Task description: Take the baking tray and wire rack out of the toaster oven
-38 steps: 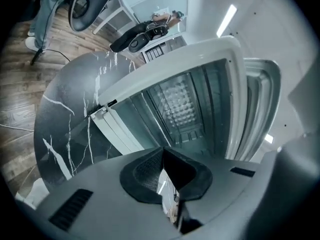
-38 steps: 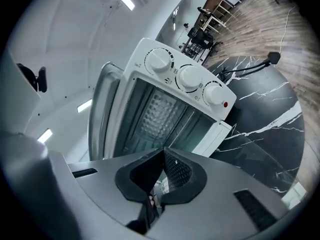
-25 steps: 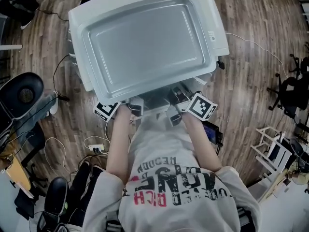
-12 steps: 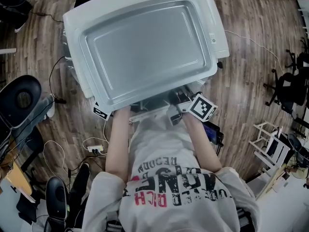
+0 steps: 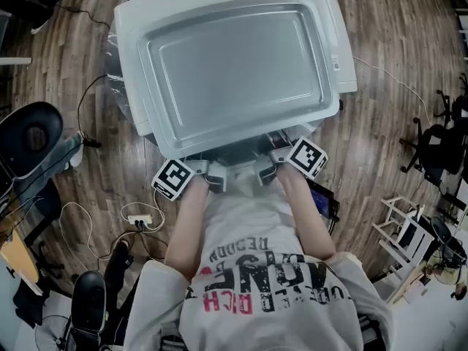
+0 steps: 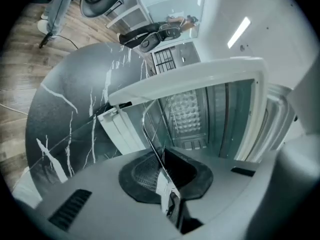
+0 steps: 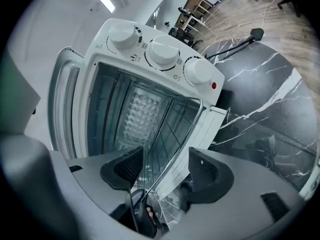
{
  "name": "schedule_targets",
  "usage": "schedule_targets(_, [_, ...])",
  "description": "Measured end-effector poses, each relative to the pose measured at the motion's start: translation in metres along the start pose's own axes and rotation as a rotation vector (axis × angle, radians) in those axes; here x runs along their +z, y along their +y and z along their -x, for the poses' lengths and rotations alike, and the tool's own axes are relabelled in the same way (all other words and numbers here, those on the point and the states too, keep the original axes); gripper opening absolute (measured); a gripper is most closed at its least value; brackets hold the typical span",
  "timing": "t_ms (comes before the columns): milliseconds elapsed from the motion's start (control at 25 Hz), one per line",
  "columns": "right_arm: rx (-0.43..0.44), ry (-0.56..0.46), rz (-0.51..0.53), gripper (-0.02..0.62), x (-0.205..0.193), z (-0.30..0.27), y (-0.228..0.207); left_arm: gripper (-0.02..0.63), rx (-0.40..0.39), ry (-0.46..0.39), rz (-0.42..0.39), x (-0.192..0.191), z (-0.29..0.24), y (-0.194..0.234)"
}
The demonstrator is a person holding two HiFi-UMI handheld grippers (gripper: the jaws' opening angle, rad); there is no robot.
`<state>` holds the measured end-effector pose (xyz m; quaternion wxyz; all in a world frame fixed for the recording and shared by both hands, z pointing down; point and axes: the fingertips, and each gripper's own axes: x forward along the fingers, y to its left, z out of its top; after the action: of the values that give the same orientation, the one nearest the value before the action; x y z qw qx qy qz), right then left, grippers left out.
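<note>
Metal fills the middle of the head view: a silvery rectangular baking tray (image 5: 234, 68) lies flat on the roof of the white boxy toaster oven (image 5: 128, 28), already out of the cavity. From up there the tray and the roof hide the oven's mouth, and only the backs of the two hand-held tools show at the front edge, above the person's printed white shirt (image 5: 256, 269) and the brown wood-plank floor (image 5: 380, 123).

The gripper views fill in what that view lacks. In the left gripper view, the left gripper (image 6: 162, 171) has its dark pads nearly together and closing, pinching the thin rim of the chrome wire rack (image 6: 150, 134), with the ribbed oven interior behind it. In the right gripper view, the right gripper (image 7: 165, 171) has let go: its jaws are opening and stand wide apart, and the rack's rounded front corner passes between them without touching either pad. This view alone shows the oven's face, with three white round knobs (image 7: 162, 51) and a small red lamp (image 7: 214, 85). The rack reaches out of the open mouth towards both tools; its rear appears to sit inside the cavity, though the wide lens blurs that. Both gripper views show the dark marbled table top (image 7: 260, 94) under the oven.
</note>
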<state>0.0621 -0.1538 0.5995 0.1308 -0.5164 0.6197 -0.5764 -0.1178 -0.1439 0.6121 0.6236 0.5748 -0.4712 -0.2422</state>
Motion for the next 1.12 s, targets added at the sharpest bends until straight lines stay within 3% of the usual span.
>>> schedule_targets(120, [-0.050,-0.012,-0.029,0.250,0.001,0.002,-0.012,0.015,-0.001,0.019,0.007,-0.009,0.008,0.001])
schedule_targets(240, [-0.010,-0.036,-0.005,0.244,0.007,-0.005,-0.010,0.015,0.000,0.034,0.007,-0.015,0.014,0.003])
schedule_targets(320, [-0.006,-0.039,0.009,0.149,0.009,-0.006,-0.009,0.016,0.000,0.037,0.006,-0.016,0.018,0.003])
schedule_targets(520, [-0.046,-0.024,0.018,0.017,0.005,0.000,-0.018,0.017,0.000,0.036,0.000,-0.019,0.021,0.003])
schedule_targets(1120, [-0.020,0.007,0.062,0.015,-0.005,0.009,-0.022,0.021,0.037,0.034,-0.022,-0.028,0.031,0.012])
